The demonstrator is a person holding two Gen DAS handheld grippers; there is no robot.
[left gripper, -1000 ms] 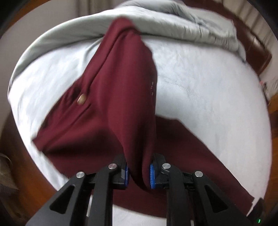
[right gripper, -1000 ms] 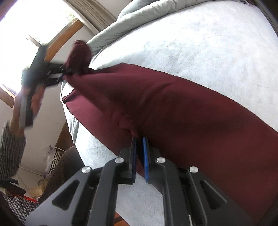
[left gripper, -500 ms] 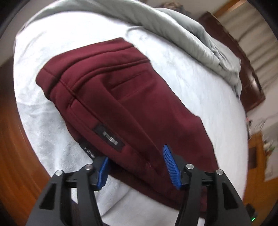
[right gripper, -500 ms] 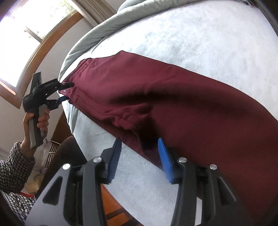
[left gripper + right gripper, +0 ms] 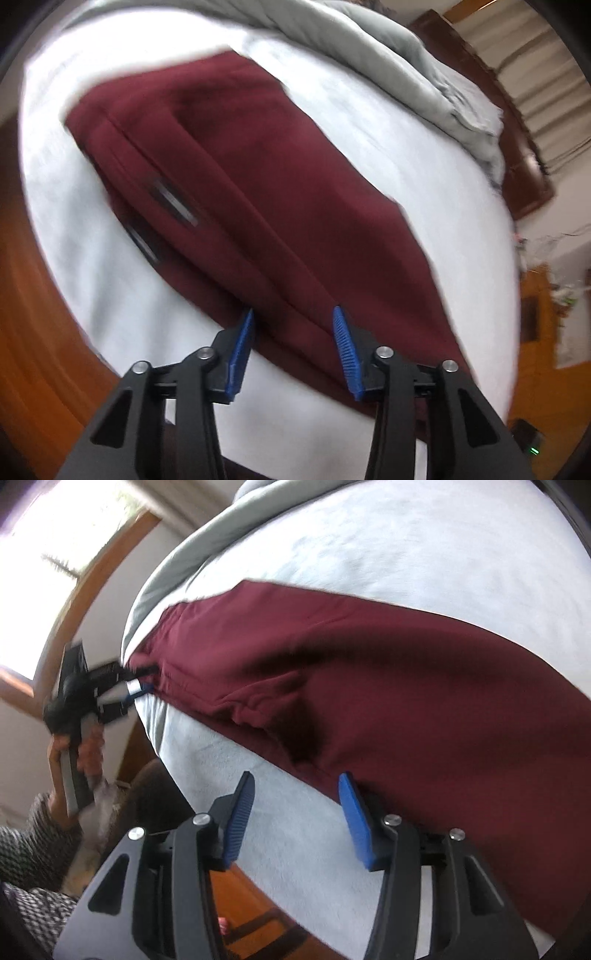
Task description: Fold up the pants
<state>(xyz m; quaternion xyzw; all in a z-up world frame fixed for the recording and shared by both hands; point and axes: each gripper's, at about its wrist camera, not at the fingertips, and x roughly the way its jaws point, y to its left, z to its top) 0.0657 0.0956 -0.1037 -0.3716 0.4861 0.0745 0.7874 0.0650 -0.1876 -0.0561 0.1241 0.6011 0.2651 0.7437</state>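
Maroon pants (image 5: pixel 280 192) lie flat on the white bed (image 5: pixel 424 155), folded lengthwise, with two dark labels near the waistband. My left gripper (image 5: pixel 291 332) hovers at the near edge of the waist end. Its jaws are closing, the fabric edge lies between the blue pads (image 5: pixel 242 350), and they do not press on it. In the right wrist view the pants (image 5: pixel 406 672) run across the bed. My right gripper (image 5: pixel 295 805) is opening over bare sheet, its right pad (image 5: pixel 354 823) beside the pants' edge. The left gripper (image 5: pixel 142 679) shows there at the waist corner, held by a hand (image 5: pixel 79 753).
A grey duvet (image 5: pixel 388 55) is bunched along the far side of the bed, by a dark wooden headboard (image 5: pixel 524 155). Wooden floor (image 5: pixel 255 904) lies below the near bed edge. A bright window (image 5: pixel 55 535) and a checked sleeve (image 5: pixel 22 842) are at the left.
A second ago both grippers were shut on lifted fabric. Both have let go and the pants now lie flat on the bed. The left gripper sank toward the waist end.
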